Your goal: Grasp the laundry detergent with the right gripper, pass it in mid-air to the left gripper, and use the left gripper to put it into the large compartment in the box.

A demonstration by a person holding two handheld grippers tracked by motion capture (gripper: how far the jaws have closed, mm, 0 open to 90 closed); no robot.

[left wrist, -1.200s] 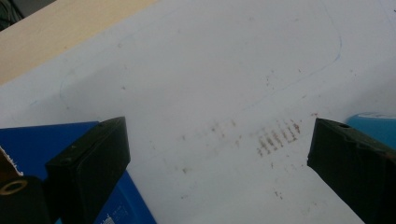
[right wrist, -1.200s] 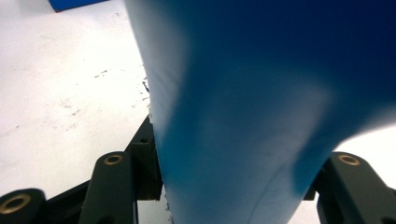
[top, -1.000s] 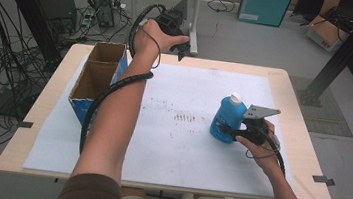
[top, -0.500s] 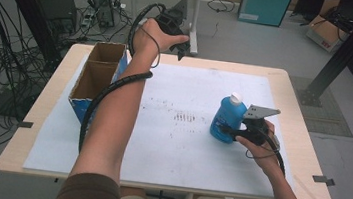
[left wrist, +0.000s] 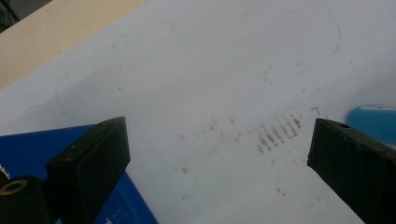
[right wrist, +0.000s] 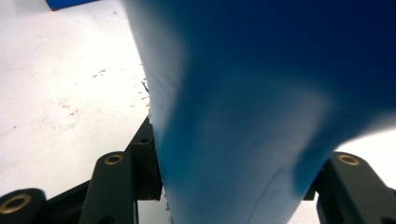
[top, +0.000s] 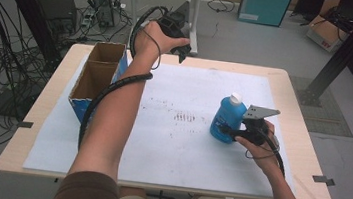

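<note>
Blue bottle (top: pixel 226 120) is sitting clamped in the right gripper (top: pixel 228 131); the left gripper (top: pixel 182 55) is hovering wide at twelve o'clock. Next comes lifting toward the cardboard box (top: pixel 97 78) at nine o'clock.

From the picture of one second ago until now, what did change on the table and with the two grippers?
Nothing has visibly changed. The right gripper stays closed on the blue bottle, which stands upright on the white sheet. The left gripper remains raised over the far edge of the table, jaws open and holding nothing. The cardboard box sits in the same place at the left.
</note>
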